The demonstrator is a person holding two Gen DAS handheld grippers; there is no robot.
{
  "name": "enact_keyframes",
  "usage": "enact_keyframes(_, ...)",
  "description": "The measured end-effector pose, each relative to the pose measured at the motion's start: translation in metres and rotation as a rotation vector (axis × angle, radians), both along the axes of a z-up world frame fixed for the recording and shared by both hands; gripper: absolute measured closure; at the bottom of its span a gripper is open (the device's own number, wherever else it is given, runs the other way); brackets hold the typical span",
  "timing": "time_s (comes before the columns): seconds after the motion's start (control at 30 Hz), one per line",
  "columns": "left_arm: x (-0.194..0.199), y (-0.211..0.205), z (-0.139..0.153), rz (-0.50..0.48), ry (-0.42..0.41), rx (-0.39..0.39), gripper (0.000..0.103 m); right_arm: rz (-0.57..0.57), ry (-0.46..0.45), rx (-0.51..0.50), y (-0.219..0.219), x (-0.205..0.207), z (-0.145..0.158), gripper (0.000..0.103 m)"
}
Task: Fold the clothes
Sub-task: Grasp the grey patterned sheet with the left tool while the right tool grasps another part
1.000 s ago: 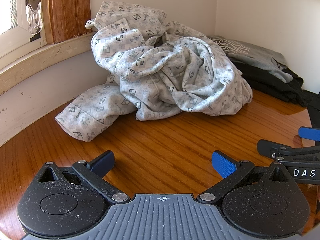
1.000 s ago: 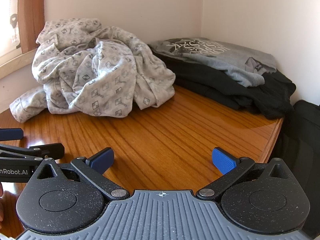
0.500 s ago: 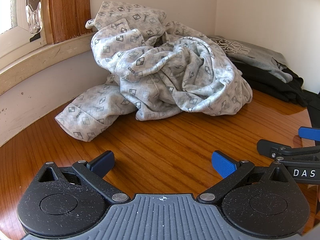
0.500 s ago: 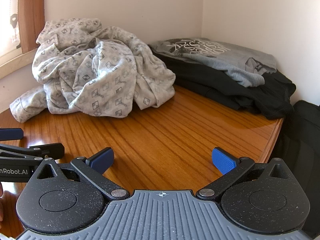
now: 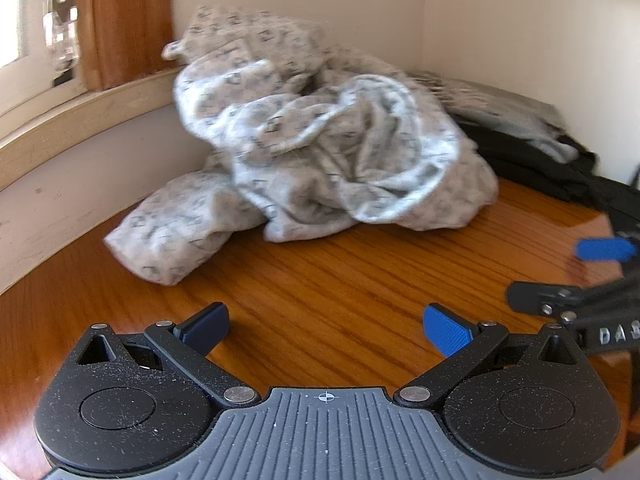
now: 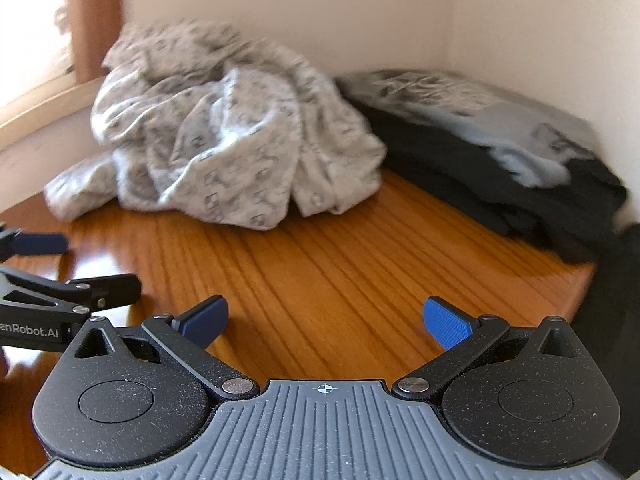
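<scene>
A crumpled light grey patterned garment (image 5: 320, 152) (image 6: 232, 140) lies in a heap on the wooden table (image 5: 340, 280), near the back wall, one sleeve trailing left. My left gripper (image 5: 326, 330) hovers over bare wood in front of it, open and holding nothing. My right gripper (image 6: 326, 320) is open too, with nothing between its fingers, over the table right of the left one. Each gripper shows at the edge of the other's view: the right gripper (image 5: 592, 280) and the left gripper (image 6: 60, 272).
A folded stack of grey and black clothes (image 6: 500, 148) (image 5: 532, 132) sits in the back right corner. A window ledge (image 5: 80, 116) runs along the left. The table's right edge (image 6: 580, 292) drops to something dark beside it.
Both views have shifted and blurred. The garment heap looks slightly nearer and both grippers have moved a little towards it. Both grippers stay open.
</scene>
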State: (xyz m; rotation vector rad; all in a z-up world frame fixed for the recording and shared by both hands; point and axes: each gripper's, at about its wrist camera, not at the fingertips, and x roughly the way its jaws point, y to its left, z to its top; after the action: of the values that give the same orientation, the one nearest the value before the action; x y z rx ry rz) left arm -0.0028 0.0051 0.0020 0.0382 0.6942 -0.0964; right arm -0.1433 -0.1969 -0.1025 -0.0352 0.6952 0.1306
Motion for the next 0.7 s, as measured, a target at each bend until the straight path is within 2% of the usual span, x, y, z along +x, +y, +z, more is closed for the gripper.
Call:
enact_keyframes(0.07, -0.003, 0.004, 0.004, -0.047, -0.016, -0.020, 0.000, 0.053, -0.025, -0.022, -0.001, 0.004, 0.005, 0.000)
enact_keyframes(0.17, -0.002, 0.019, 0.016, -0.041, -0.083, -0.034, 0.000, 0.075, -0.117, -0.049, 0.002, 0.013, 0.018, 0.000)
enact_keyframes(0.3, 0.004, 0.046, 0.030, -0.013, -0.141, -0.110, 0.000, 0.147, -0.172, 0.009, 0.007, 0.040, 0.040, 0.004)
enact_keyframes(0.33, 0.007, 0.054, 0.032, 0.003, -0.147, -0.136, 0.000, 0.174, -0.177, 0.036, 0.009, 0.047, 0.044, 0.011)
enact_keyframes(0.37, 0.008, 0.062, 0.034, 0.013, -0.152, -0.163, 0.000, 0.201, -0.181, 0.063, 0.010, 0.055, 0.049, 0.030)
enact_keyframes(0.43, 0.012, 0.077, 0.032, 0.028, -0.148, -0.211, 0.000, 0.240, -0.174, 0.076, 0.015, 0.072, 0.054, 0.049)
enact_keyframes(0.47, 0.014, 0.084, 0.031, 0.037, -0.141, -0.231, 0.000, 0.258, -0.170, 0.081, 0.018, 0.080, 0.056, 0.055)
enact_keyframes(0.57, 0.017, 0.099, 0.030, 0.055, -0.124, -0.274, 0.000, 0.294, -0.176, 0.070, 0.026, 0.102, 0.058, 0.056)
enact_keyframes(0.7, 0.015, 0.108, 0.035, 0.072, -0.124, -0.265, 0.003, 0.326, -0.159, 0.030, 0.037, 0.126, 0.049, 0.056)
